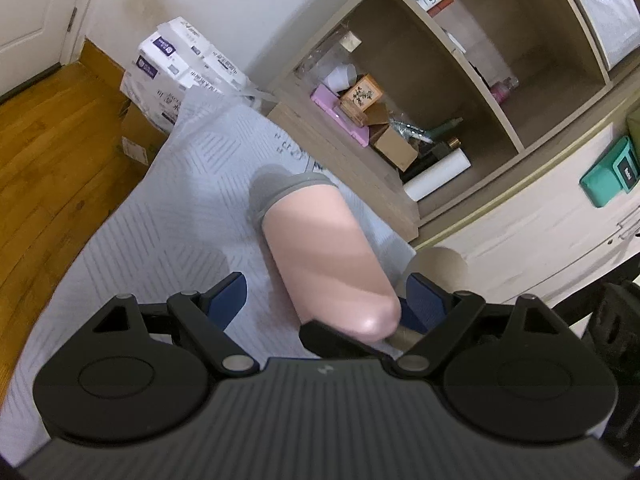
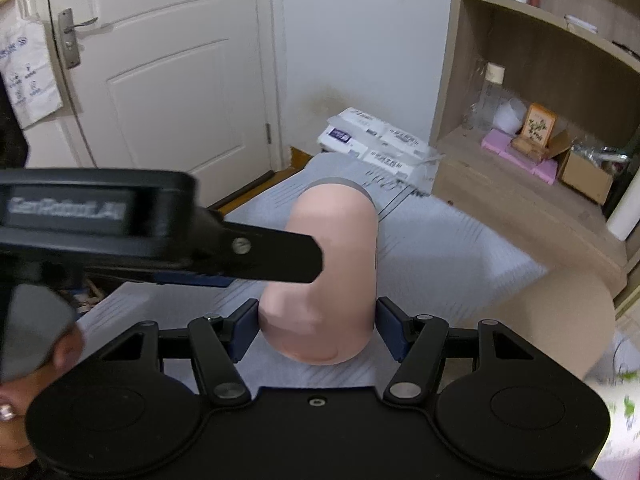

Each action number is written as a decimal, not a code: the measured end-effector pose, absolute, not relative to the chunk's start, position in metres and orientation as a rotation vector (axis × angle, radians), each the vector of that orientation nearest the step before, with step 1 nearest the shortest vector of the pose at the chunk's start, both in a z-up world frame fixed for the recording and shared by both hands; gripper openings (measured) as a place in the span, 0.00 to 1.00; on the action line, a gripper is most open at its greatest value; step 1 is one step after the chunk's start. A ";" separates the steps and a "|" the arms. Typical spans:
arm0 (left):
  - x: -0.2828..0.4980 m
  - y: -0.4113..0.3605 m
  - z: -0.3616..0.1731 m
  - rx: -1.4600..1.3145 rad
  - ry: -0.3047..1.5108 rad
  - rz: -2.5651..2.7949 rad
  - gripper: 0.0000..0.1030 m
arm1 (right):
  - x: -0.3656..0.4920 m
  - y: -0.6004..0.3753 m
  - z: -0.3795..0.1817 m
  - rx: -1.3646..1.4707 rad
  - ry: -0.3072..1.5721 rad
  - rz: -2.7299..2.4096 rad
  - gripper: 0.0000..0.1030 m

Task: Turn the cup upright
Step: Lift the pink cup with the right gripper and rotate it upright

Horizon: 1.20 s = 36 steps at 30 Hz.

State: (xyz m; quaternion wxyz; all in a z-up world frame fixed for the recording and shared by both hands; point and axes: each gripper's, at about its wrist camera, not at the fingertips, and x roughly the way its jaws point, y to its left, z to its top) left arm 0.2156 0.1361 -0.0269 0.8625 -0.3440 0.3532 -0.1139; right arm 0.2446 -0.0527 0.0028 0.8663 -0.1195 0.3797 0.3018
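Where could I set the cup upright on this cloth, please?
Bare cloth lies left of the cup, toward the floor-side edge, and right of it toward the shelf. The left gripper and right gripper crowd its base.

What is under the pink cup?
The cup lies on a grey patterned cloth, its grey rim away from both cameras. The cloth under the cup is covered. The right gripper closes on its base.
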 end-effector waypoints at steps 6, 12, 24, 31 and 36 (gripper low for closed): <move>0.188 0.134 -0.036 -0.830 0.735 -0.283 0.79 | 0.211 -0.073 0.007 -0.245 0.836 0.658 0.66; 0.164 0.108 -0.032 -0.749 0.798 -0.306 0.79 | 0.170 -0.104 0.005 -0.212 0.842 0.629 0.66; 0.147 0.049 -0.028 -0.619 0.842 -0.426 0.79 | 0.126 -0.152 -0.001 -0.175 0.889 0.556 0.66; 0.147 0.031 -0.030 -0.594 0.839 -0.395 0.60 | 0.141 -0.163 -0.010 -0.111 0.980 0.553 0.66; 0.147 0.037 -0.033 -0.636 0.857 -0.398 0.60 | 0.151 -0.166 -0.008 -0.090 0.998 0.589 0.74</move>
